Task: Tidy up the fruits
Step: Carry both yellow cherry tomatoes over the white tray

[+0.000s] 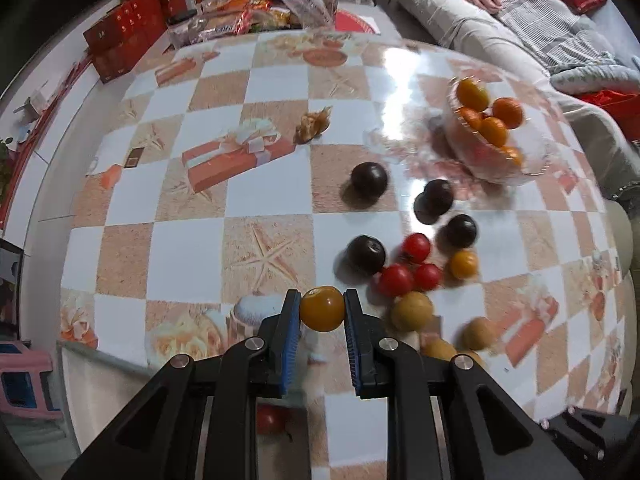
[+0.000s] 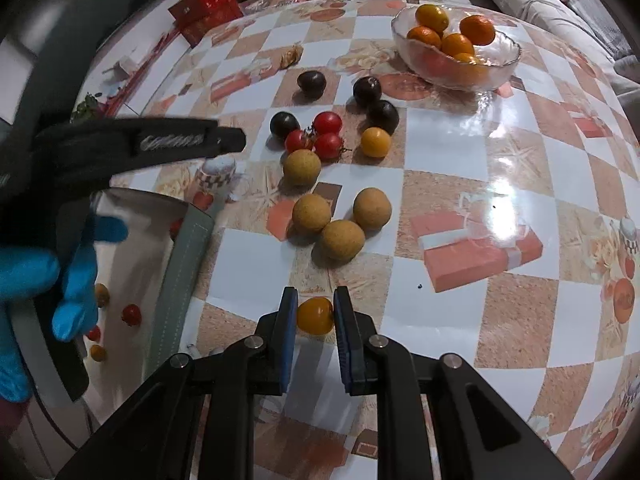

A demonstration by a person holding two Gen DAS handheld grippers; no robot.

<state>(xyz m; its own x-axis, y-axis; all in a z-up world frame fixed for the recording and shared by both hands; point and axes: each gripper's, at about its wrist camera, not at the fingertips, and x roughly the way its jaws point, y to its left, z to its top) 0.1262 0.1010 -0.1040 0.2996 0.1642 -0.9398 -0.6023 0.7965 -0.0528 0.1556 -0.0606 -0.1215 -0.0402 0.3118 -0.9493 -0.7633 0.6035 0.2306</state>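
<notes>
My left gripper [image 1: 322, 309] is shut on a yellow cherry tomato [image 1: 322, 309], held above the table's near left edge. My right gripper [image 2: 315, 315] is shut on another yellow cherry tomato [image 2: 315, 315] low over the table. On the table lie several dark plums [image 2: 311, 82], three red cherry tomatoes [image 2: 327, 123], one yellow tomato [image 2: 375, 142] and several tan longans [image 2: 342, 239]. A glass bowl [image 2: 500, 60] holds oranges [image 2: 477, 30]. A shiny tray [image 2: 132, 264] at the left holds small red and yellow tomatoes; the left gripper and a blue-gloved hand [image 2: 76, 276] are over it.
A dried physalis husk [image 1: 313, 125] lies mid-table. Red gift boxes [image 1: 124, 36] and snack packets [image 1: 232, 16] crowd the far edge. A sofa [image 1: 540, 20] stands beyond the table on the right. The tablecloth is glossy and checkered.
</notes>
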